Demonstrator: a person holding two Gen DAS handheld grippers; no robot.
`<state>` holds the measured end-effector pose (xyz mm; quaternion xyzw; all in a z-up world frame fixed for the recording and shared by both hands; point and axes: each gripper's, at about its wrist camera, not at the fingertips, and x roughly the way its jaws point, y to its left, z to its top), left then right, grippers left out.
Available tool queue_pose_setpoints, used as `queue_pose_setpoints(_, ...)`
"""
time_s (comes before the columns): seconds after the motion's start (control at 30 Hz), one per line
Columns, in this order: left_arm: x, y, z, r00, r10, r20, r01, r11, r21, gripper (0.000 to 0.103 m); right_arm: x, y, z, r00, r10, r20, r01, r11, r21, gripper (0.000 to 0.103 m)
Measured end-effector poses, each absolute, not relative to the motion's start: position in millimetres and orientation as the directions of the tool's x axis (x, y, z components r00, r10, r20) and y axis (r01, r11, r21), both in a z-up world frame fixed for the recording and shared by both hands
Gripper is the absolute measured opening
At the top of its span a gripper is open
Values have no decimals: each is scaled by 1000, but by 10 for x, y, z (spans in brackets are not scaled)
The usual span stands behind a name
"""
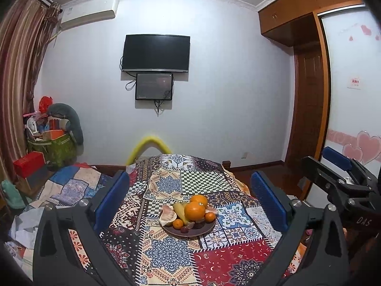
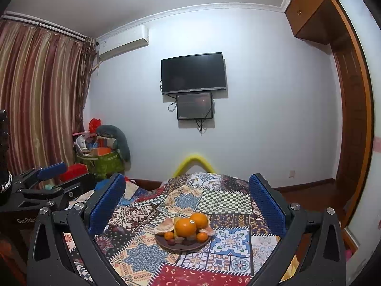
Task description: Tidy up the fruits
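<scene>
We hold two grippers side by side above a table draped in a patchwork cloth (image 1: 171, 186), both pointed at the far wall. The left gripper (image 1: 190, 197) has its blue-padded fingers spread wide apart with nothing between them, and the right gripper (image 2: 188, 202) is spread the same way, also empty. Each hangs back from the fruit, touching nothing, which we read as a waiting or framing stance: held back like this, both cameras take in the whole pile at once.

The fruit sits heaped on a dark round plate (image 1: 202, 231) in the middle of the cloth, between the fingers in both views. Two large oranges (image 1: 194, 211) crown the heap, one behind the other. Lower down lie small mandarins (image 1: 177, 224) at the rim, a yellowish long fruit (image 1: 179, 211) leaning against the front orange, pale pink peeled segments (possibly pomelo) (image 1: 166, 215) on the left side, and some dark small fruits (image 1: 183, 229) at the near edge. Stacked this way, the big oranges rest on the smaller pieces, so lifting a lower one first could send them rolling.

Whether the plate is the finished arrangement or the starting pile, we cannot tell. No other bowl or tray shows on the cloth.

A dark television (image 1: 156, 53) hangs on the wall beyond.
</scene>
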<state>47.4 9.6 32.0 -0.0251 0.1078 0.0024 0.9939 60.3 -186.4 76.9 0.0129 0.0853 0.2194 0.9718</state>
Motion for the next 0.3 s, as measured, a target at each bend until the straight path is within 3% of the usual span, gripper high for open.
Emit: queue_pose_setpoints(0.3, 503, 116, 303, 975, -1, -221, -11, 999, -53, 103, 640, -1880, 758, 891, 421, -171, -416, 907, 64, 103)
